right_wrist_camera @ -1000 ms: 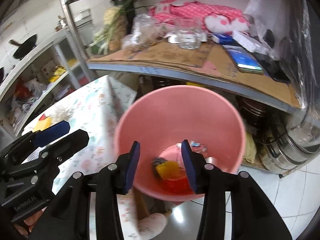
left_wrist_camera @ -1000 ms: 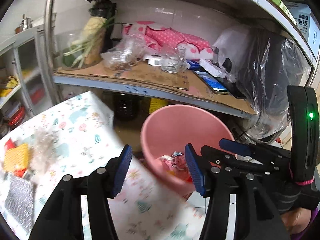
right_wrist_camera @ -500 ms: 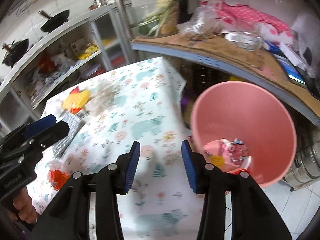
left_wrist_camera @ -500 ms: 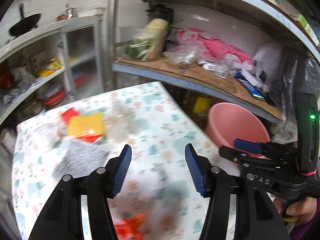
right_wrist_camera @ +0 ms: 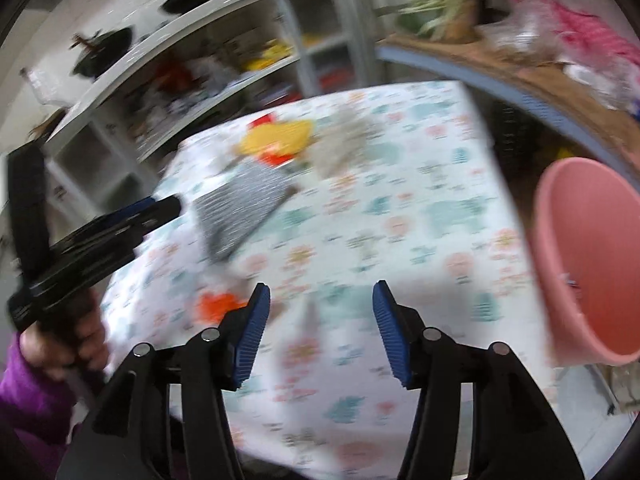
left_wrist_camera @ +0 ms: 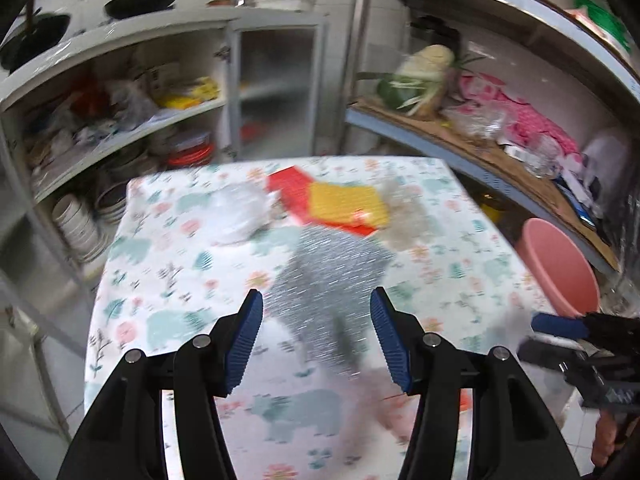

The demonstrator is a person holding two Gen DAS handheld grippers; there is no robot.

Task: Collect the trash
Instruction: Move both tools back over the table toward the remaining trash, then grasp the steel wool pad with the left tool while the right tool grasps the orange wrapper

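I had swung both tongs from the pink bucket [right_wrist_camera: 580, 264] to the table [left_wrist_camera: 168, 248]: left gripper [left_wrist_camera: 316, 344] apart and empty, right gripper [right_wrist_camera: 320, 328] just opened wider, empty, so the wrappers [left_wrist_camera: 344, 208] were next.

Counted on the table [left_wrist_camera: 168, 248]: one silver foil bag [left_wrist_camera: 332, 276], one yellow-and-red wrapper [left_wrist_camera: 344, 208], one clear plastic bag [left_wrist_camera: 240, 216], one crumpled grey wad [left_wrist_camera: 408, 220], one orange scrap [right_wrist_camera: 218, 306]. One pink bin [left_wrist_camera: 560, 276] is seen beside it. Two pans [left_wrist_camera: 140, 0] are seen on top of the cabinet.
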